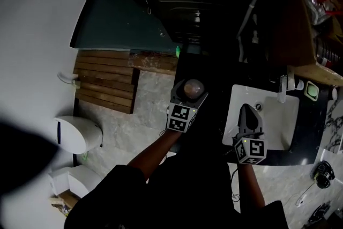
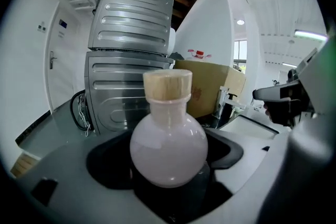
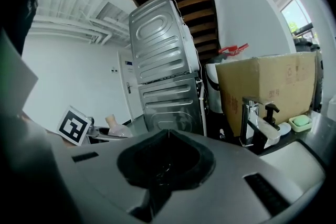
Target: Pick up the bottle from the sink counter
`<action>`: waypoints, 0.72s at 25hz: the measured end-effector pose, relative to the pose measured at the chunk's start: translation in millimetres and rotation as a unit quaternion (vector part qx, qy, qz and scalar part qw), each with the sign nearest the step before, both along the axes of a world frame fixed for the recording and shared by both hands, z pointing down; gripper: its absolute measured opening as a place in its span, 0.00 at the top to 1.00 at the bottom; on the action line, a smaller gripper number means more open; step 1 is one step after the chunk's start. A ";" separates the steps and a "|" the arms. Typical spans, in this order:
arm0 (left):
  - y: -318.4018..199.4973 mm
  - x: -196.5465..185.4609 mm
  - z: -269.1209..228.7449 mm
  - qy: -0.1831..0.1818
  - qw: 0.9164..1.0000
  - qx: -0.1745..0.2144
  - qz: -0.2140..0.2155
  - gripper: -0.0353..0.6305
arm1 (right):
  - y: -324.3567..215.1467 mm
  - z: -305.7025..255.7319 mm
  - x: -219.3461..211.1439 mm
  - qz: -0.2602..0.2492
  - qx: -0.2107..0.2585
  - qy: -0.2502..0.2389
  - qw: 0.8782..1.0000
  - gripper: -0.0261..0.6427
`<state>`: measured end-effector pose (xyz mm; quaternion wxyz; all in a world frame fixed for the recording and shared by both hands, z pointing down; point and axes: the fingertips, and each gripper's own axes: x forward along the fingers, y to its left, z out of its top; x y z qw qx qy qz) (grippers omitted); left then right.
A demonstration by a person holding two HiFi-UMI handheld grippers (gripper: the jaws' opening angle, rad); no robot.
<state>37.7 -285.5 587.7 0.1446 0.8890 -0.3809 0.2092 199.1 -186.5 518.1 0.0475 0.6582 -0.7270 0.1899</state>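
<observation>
Firmly, left claw (image 1: 189, 97) clamps bottle (image 2: 168, 150), apart from the sink rim (image 1: 232, 115).

Left claw (image 1: 191, 95) clamps the bottle (image 2: 168, 149); right claw (image 1: 247, 113) hangs empty, jaws together.

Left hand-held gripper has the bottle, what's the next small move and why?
Probably just hold it steady and upright: the left hand-held gripper is shut on the bottle at its round belly, off the sink counter, and the right hand-held gripper is shut and empty.
</observation>
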 end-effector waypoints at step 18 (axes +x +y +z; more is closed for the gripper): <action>159.3 -27.5 -91.9 0.052 0.995 0.050 0.074 0.37 | 127.3 -44.0 -82.8 0.031 0.036 0.084 0.995 0.90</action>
